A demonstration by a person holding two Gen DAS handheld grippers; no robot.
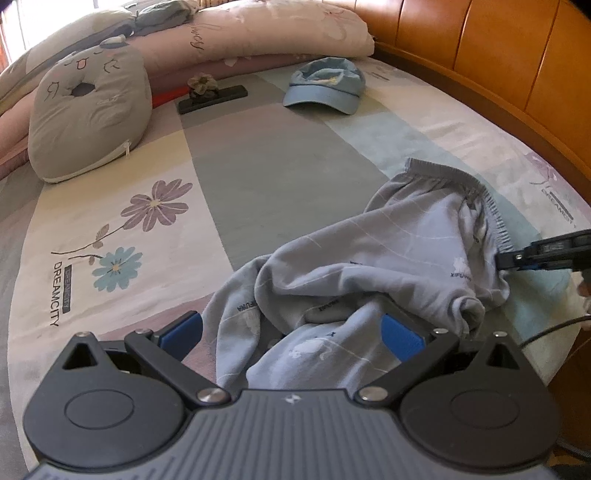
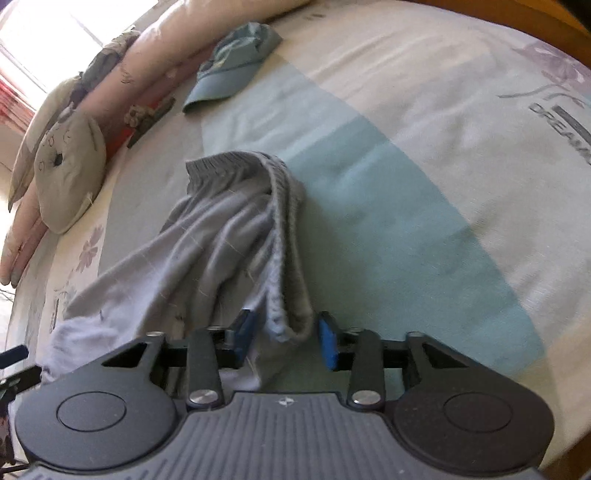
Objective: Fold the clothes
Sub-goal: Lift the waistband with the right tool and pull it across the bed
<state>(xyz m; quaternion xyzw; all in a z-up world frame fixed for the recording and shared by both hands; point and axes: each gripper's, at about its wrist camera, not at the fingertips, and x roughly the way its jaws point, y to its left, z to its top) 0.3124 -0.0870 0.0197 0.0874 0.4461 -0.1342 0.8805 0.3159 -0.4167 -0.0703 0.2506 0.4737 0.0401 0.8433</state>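
Grey-blue shorts [image 1: 388,258] with a ribbed elastic waistband [image 1: 450,177] lie crumpled on the patterned bed sheet [image 1: 266,177]. My left gripper [image 1: 291,336] is open wide over the near end of the shorts; loose cloth lies between its blue pads [image 1: 181,332] and drapes over the right one. In the right wrist view the shorts [image 2: 192,243] run from the far waistband [image 2: 229,162] down to my right gripper [image 2: 287,332], which is shut on a bunched fold of that waistband. In the left wrist view the right gripper [image 1: 508,260] shows at the right edge, at the shorts' waist end.
A blue cap [image 1: 325,88] lies at the back of the bed, beside a dark flat object with a fabric flower [image 1: 210,96]. A grey cat-face pillow [image 1: 88,114] and rolled pink quilts [image 1: 266,33] sit at the far left. The wooden bed frame [image 1: 498,55] curves along the right.
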